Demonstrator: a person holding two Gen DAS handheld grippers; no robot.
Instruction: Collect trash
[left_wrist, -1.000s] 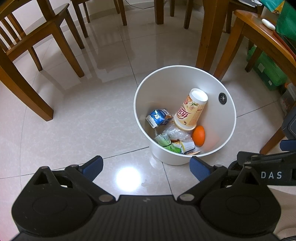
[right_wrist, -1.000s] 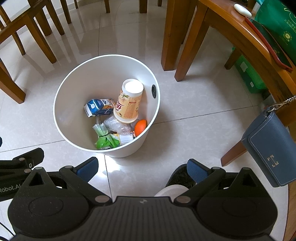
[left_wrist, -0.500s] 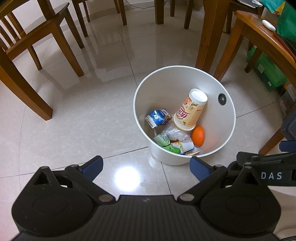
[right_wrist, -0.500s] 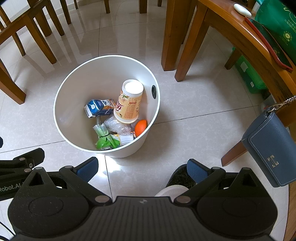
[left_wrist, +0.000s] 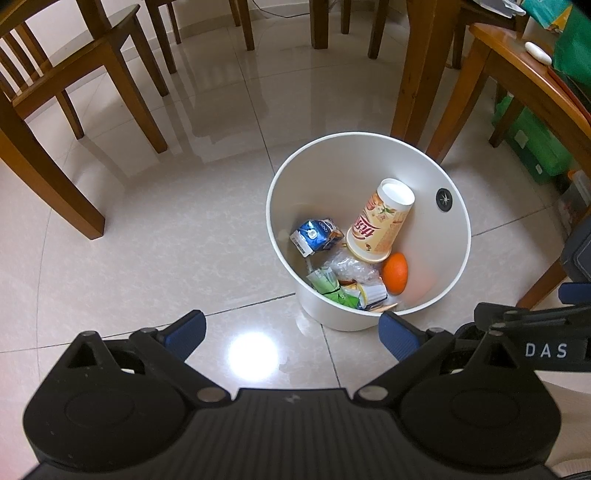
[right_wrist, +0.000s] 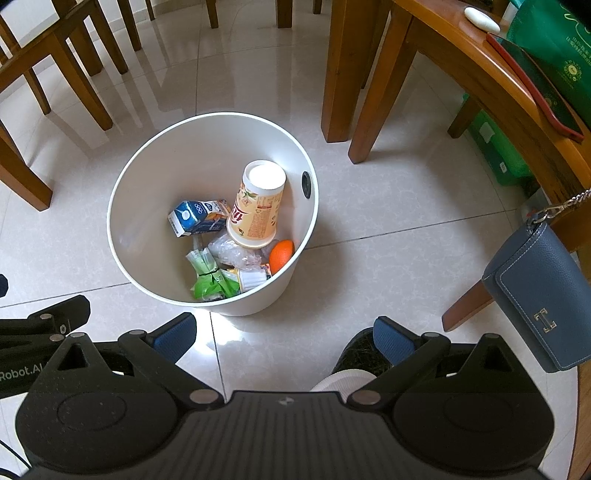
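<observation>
1. The left tongs (left_wrist: 291, 332) are spread wide with nothing between the blue pads, and they hover above the tiled floor (left_wrist: 147, 240) just in front of the white bin (left_wrist: 458, 251).
2. The right tongs (right_wrist: 282, 334) are likewise spread wide and empty, held over the floor on the near side of the same bin.
3. The bin stands upright on the floor beside a wooden desk leg (right_wrist: 338, 70), and the trash lies inside it.
4. A paper cup (right_wrist: 256, 205) rests upside down and tilted, its base toward the far wall of the bin.
5. A blue carton (right_wrist: 195, 216) lies on its side just left of the cup.
6. An orange (right_wrist: 280, 254) sits against the bin's inner wall, beside the cup's rim.
7. A crumpled clear plastic bag (right_wrist: 232, 254) lies under the cup's rim, and green wrappers (right_wrist: 208, 278) lie at the near edge of the pile.
8. A blue purse (right_wrist: 543, 295) hangs by a chain at the right edge of the right wrist view, apart from the bin.
9. Wooden chairs (left_wrist: 74, 74) stand on the floor to the left, well apart from the bin.
</observation>
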